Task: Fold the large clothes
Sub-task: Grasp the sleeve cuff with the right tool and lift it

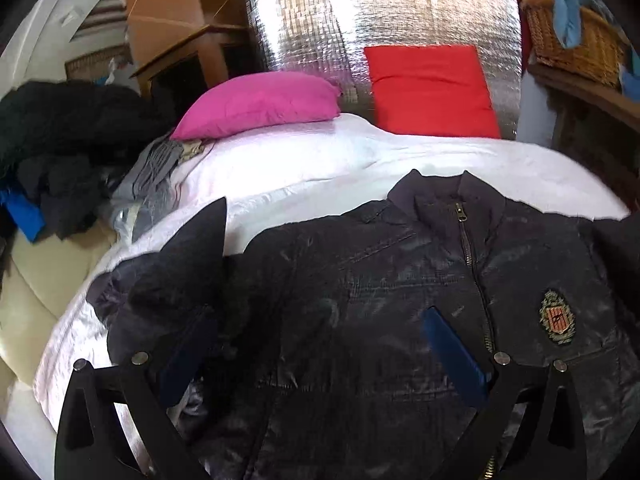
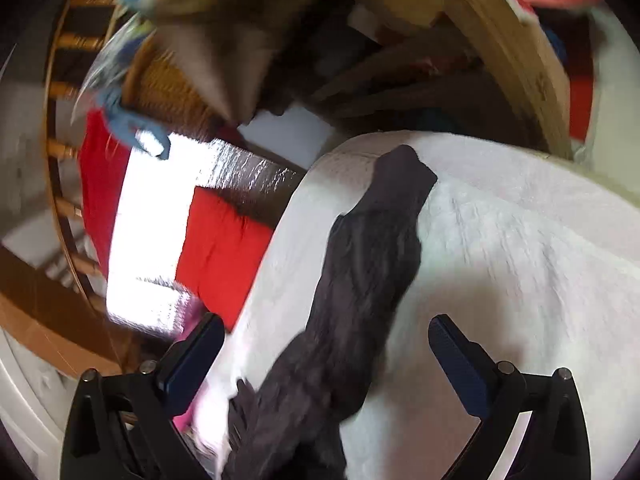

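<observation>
The jacket (image 1: pixel 400 300) lies flat and unfolded on the bed (image 1: pixel 320 160); the sleeve (image 2: pixel 360 280) stretches ahead between the right gripper's (image 2: pixel 326 360) wide-open, empty fingers, and the left gripper (image 1: pixel 320 344) is likewise spread.

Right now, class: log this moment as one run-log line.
stage: jacket zipped, flat on bed | left gripper: open above jacket | right gripper: open over sleeve | fold: not started

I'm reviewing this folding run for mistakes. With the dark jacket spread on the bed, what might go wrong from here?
1. The sleeve stretches toward the bed's edge; a loose pull could drag it off.
2. The open zipper might snag or skew the fold.
3. The left gripper hangs open near the bunched sleeve, so it may pinch the white bedding as well.
</observation>
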The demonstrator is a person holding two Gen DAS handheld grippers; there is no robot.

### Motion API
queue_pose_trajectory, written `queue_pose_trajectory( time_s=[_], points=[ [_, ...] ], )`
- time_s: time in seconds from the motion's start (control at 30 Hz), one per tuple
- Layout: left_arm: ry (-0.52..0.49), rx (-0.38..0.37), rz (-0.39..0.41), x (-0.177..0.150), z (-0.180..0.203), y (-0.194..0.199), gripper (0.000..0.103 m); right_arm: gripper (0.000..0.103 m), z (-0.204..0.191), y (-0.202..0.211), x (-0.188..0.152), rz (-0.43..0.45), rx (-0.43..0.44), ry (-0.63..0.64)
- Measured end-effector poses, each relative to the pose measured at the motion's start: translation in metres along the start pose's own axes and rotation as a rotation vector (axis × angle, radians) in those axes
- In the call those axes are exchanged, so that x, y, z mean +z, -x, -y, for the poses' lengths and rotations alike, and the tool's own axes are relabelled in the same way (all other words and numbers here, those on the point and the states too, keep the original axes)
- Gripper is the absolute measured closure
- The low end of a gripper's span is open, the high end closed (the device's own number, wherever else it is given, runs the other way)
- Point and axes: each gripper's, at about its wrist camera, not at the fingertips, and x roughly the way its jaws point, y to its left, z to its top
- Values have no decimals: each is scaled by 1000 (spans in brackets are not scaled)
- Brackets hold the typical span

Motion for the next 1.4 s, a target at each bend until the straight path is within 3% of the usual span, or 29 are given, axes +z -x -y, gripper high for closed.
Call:
queue_pose_trajectory(
  time_s=[0.13, 0.27, 0.33, 0.4, 0.5, 0.63, 0.87, 1.07, 1.4],
  points=[
    [-38, 11, -1, -2, 7, -6, 0, 2, 14, -44, 22, -28, -22, -28],
    [-51, 22, -7, -2, 9, -12, 0, 32, 26, -80, 36, -44, -155, -37],
    [-52, 25, -10, -2, 9, -15, 0, 41, 22, -87, 38, -16, -195, 18],
    [-49, 26, -15, -1, 10, -16, 0, 64, 18, -95, 38, -31, -233, 60],
    [-35, 24, -19, 0, 8, -17, 0, 76, 12, -100, 35, -18, -264, 107],
    [-8, 31, -21, 1, 1, -17, 0, 80, -2, -88, 31, 18, -200, 115],
    [29, 24, -33, 4, -9, -16, 0, 80, -70, -50, -8, 27, -42, 197],
    [75, 33, -39, 7, -29, -14, 0, 80, -129, -25, -78, -13, 58, 298],
    [149, 78, -26, 4, -70, 1, 0, 80, -190, -1, -211, -162, 175, 475]
  ],
)
